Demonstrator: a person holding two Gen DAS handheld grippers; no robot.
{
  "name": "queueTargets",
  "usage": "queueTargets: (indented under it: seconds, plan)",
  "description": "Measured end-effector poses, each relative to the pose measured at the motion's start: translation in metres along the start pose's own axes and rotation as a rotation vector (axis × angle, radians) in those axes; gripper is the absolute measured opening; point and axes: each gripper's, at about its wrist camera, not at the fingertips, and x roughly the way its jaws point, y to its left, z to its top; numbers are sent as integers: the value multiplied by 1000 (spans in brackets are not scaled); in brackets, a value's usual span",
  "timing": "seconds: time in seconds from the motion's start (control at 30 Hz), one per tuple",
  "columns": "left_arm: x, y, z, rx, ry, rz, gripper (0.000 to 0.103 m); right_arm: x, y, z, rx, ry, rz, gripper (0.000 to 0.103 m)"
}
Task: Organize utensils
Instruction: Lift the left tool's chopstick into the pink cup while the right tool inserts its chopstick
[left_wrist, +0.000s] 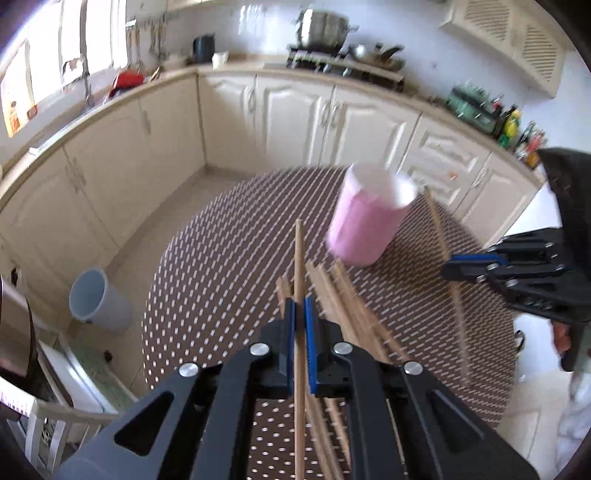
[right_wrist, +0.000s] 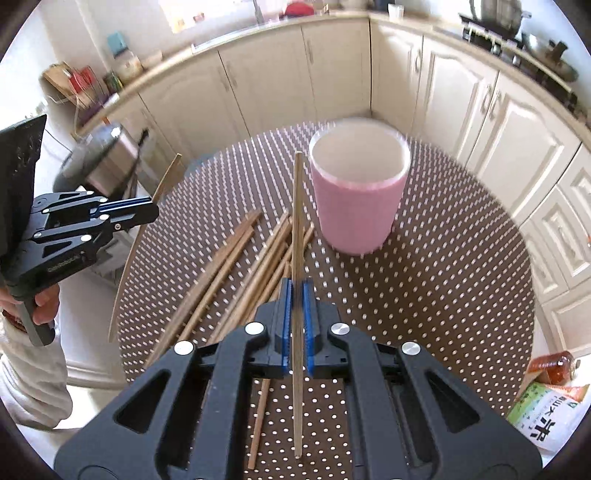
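left gripper and right gripper each clamp one chopstick — lifted off the pile, likely bound for the pink cup.

One thin wooden chopstick stands clamped between the left jaws, its tip rising beyond them. A second chopstick is pinched between the right jaws. Loose chopsticks lie scattered below both, and the pink cup stands upright beyond.
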Motion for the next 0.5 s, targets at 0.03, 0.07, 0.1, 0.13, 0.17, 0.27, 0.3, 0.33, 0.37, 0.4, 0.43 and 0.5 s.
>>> queueTargets:
  seconds: [0.03,0.07,0.1,0.13,0.17,0.27,0.3,0.33,0.37,0.4,0.43,0.5]
  plan:
    - [-11,-5,5,9,-25,-10,6,-2,7,4,-9,-15,-11,6]
    - [-20,-10,9,19,-48,-15,6,-5,10,5,-14,-31,-16,6]
    - [-26,-14,9,27,-67,-18,6,-6,15,5,-18,-41,-15,6]
    - [-34,-21,13,37,-95,-26,6,-13,17,6,-22,-55,-17,6]
    - [-39,-27,17,40,-115,-34,6,-15,18,7,-25,-68,-22,6]
    - [-49,-42,31,36,-192,-47,6,-29,20,10,-23,-119,-21,6]
    - [-48,-46,35,36,-202,-51,6,-34,21,12,-25,-138,-31,6]
    - [-47,-51,40,34,-208,-56,6,-40,22,15,-25,-158,-34,6]
    - [-47,-54,46,25,-228,-65,6,-43,23,18,-23,-170,-34,6]
    - [-48,-57,48,23,-244,-68,6,-47,23,20,-23,-184,-37,6]
    - [-48,-61,53,19,-274,-65,6,-53,24,23,-25,-205,-45,6]
    - [-47,-67,64,4,-313,-75,6,-58,26,30,-21,-225,-42,6]
